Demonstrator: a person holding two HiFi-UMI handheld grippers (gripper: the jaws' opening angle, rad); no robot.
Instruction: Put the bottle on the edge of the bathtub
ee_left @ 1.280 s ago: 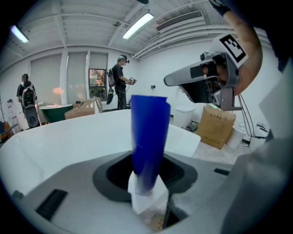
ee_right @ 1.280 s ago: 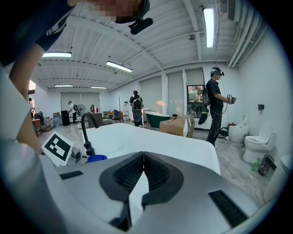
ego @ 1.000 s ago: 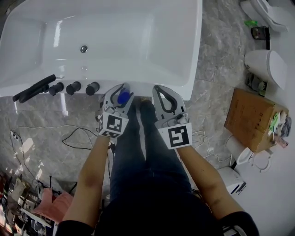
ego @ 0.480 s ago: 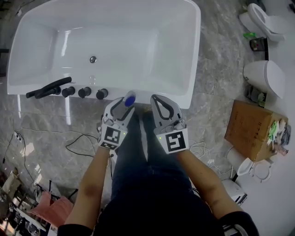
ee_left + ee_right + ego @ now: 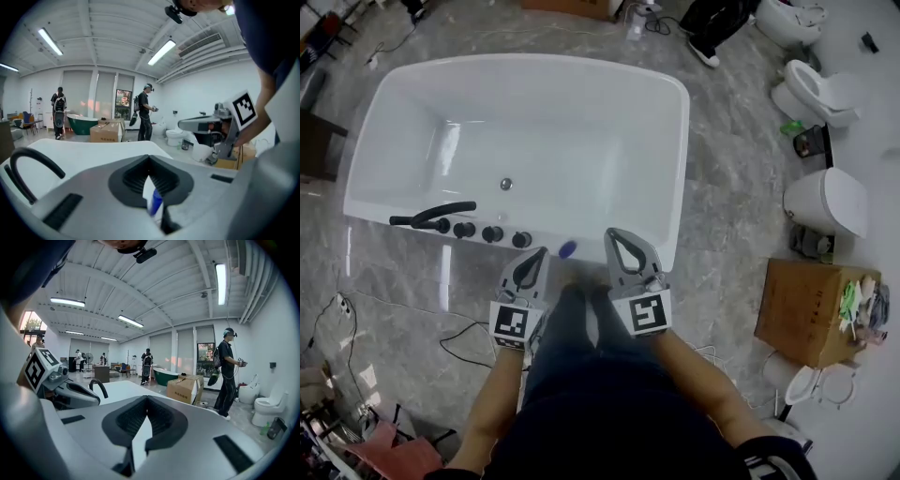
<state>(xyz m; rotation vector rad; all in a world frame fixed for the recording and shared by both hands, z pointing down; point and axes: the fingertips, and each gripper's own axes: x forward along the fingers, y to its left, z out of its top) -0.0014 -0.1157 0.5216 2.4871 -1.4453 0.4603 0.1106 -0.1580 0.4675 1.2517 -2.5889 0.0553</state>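
Note:
A small white bottle with a blue cap [image 5: 567, 249] stands on the near rim of the white bathtub [image 5: 609, 246], just right of the black tap knobs. My left gripper [image 5: 538, 253] sits just left of and behind it, apart from the bottle; its jaws are closing, tips together with nothing between them. In the left gripper view the bottle [image 5: 154, 204] shows beyond the left gripper [image 5: 149, 164], through the slit of the jaws. My right gripper [image 5: 616, 234] hovers over the rim to the bottle's right, shut and empty; the right gripper [image 5: 146, 401] shows its tips meeting.
A black handheld shower [image 5: 431, 215] and several black knobs [image 5: 492, 233] line the tub's near rim at the left. Toilets [image 5: 825, 202] and a cardboard box [image 5: 811, 309] stand to the right. Cables [image 5: 459, 337] lie on the marble floor. People stand farther off [image 5: 228, 371].
The left gripper let go of the bottle, drew back toward me and closed. The bottle stays on the tub rim. The head view has risen, showing the whole tub.

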